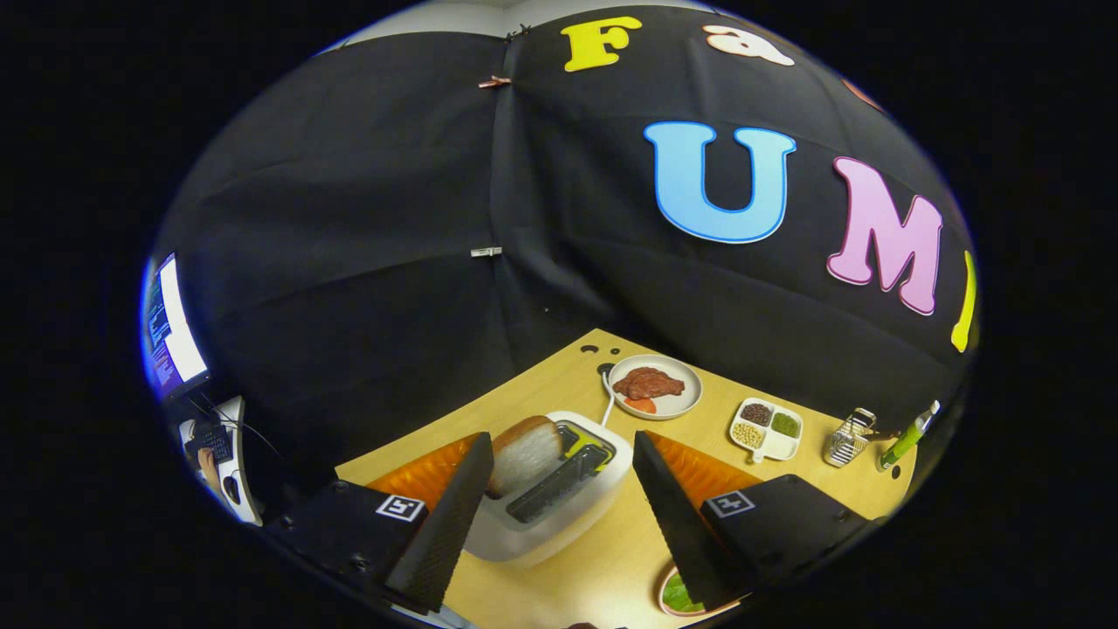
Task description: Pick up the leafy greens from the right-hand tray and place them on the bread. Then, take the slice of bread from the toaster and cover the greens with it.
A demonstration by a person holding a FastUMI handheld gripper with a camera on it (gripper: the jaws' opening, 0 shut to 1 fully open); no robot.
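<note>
1. Pale wooden worktop.
2. White toaster — a bread slice stands in one slot.
3. Beyond it — a plate of meat, a divided dish, a wire grater, a green bottle.
4. Nearest edge: a plate of greens.

Pale wood table, and on it the white toaster with a yellow-green top and dark slots. Tan-crusted, pale bread stands in its near slot. Beyond the toaster, a cream plate carries reddish-brown meat. Right of the toaster, a white divided dish shows brown, green and beige fillings. Bright leafy greens sit near the toaster's front.
</note>
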